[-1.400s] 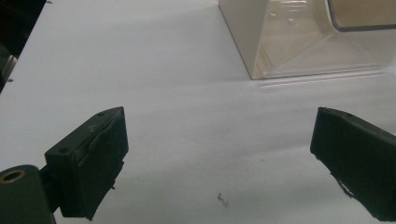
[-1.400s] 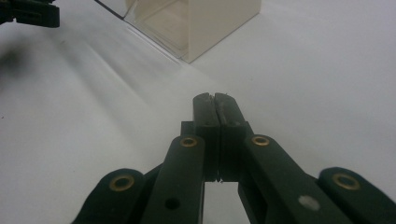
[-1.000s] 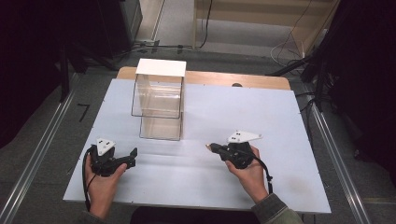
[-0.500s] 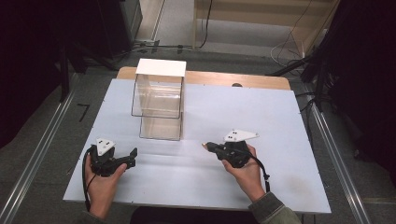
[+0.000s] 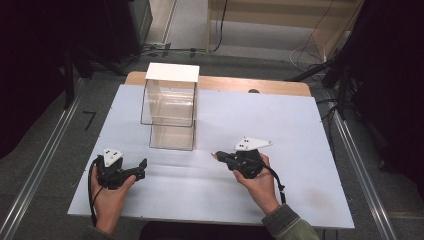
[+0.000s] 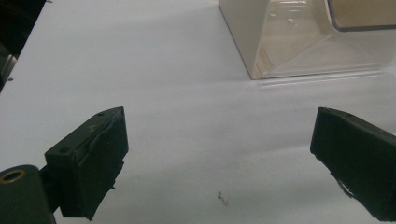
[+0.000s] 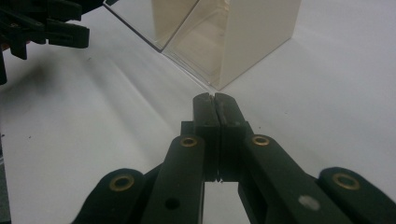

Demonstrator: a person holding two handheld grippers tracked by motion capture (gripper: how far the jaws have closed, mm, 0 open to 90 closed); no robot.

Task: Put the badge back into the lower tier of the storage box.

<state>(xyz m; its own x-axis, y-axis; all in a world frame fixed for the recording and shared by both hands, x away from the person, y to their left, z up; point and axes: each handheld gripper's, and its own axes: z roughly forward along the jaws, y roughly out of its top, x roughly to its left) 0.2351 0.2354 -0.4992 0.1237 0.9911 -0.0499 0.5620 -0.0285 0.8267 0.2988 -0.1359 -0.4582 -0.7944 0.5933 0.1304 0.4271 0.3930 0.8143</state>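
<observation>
Near the table's front edge, I am holding 2 grippers low over the white table. I am keeping my left gripper by the front-left corner with its jaws spread wide and nothing between them; in the left gripper view the clear box's near corner is sitting well ahead of them. I am moving my right gripper leftward: since 1 second ago it has been sliding away from the right side toward the table's middle, and its tip is now pointing at the clear box, near but not touching. In the right gripper view its jaws are pressed fully together with nothing clamped, and the box's near corner is lying just ahead of the tip.

The box, a tall clear case with a white lid, is standing upright toward the table's back-left part, apart from both grippers. I am judging that the reach has begun but no contact is made yet; with the right jaws pinched together, I am more likely setting up a push or needing to part them before any grasp
</observation>
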